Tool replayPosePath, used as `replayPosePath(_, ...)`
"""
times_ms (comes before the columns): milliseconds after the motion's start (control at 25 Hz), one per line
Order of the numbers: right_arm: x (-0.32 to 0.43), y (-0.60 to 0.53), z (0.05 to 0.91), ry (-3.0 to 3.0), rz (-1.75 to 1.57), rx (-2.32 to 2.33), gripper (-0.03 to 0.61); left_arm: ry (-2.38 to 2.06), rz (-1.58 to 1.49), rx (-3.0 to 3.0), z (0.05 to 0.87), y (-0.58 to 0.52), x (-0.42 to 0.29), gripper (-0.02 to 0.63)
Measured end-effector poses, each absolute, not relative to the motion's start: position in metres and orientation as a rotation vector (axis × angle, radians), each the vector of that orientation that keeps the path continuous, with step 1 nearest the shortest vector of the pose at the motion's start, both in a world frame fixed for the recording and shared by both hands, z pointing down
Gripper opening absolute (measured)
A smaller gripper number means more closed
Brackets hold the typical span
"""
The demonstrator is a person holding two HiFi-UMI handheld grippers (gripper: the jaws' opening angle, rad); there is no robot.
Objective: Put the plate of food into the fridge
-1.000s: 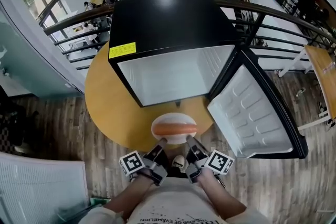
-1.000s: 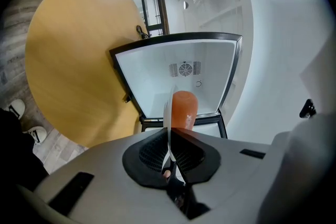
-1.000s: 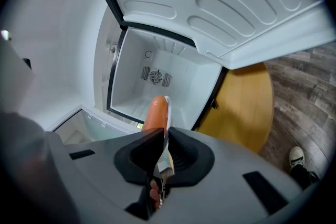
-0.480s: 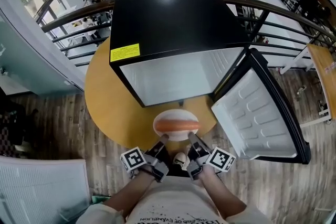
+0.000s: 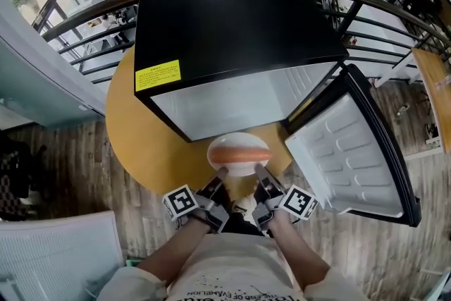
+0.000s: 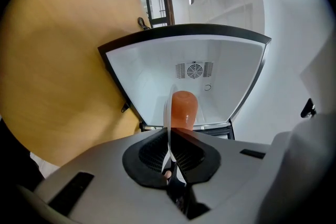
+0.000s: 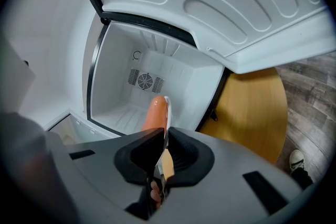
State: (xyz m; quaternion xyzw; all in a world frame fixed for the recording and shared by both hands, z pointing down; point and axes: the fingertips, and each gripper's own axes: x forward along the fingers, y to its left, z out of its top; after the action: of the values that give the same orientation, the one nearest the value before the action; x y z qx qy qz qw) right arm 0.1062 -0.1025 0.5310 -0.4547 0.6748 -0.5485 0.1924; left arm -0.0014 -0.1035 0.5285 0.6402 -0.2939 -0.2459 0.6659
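While both grippers hold it from the person's side, the plate [image 5: 238, 154] sits just in front of the open fridge [image 5: 225, 17], over the near edge of the round wooden table [image 5: 137, 144]. No view shows whether the plate rests on the table or is held clear of it.

**Plate and food.** The plate is white. One orange sausage [image 5: 238, 149] lies across it, long axis left to right in the head view. The far rim of the plate is at the lower lip of the fridge opening. The plate is not inside the compartment.

**Left gripper** [image 5: 220, 173]. The jaws are clamped on the near-left rim of the plate. In the left gripper view the plate appears edge-on as a thin white line. It runs out from between the two black pads towards the fridge opening. The sausage shows beyond the jaw tips, on the right side of that line.

**Right gripper** [image 5: 258, 170]. The jaws are clamped on the near-right rim of the plate. In the right gripper view the rim is pinched between the pads. The sausage shows beyond the tips, on the left side of the plate edge.

**Fridge.** The black cabinet stands on the table. A yellow label [image 5: 158, 75] is near its front left corner. The door [image 5: 352, 151] is swung open to the right, with its white moulded inner panel exposed. Both gripper views look into the white compartment, where a round fan grille [image 6: 195, 70] is set in the back wall. Both grippers point into the opening, with the plate between them and the compartment.
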Motion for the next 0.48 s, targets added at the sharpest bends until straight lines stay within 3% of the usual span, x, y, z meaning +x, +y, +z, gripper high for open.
replayPosePath(480,0.115,-0.171,0.561,1.857,-1.546,-1.295,0.043,-0.698,-0.602,1.410,0.558,-0.168,0.007,0.032)
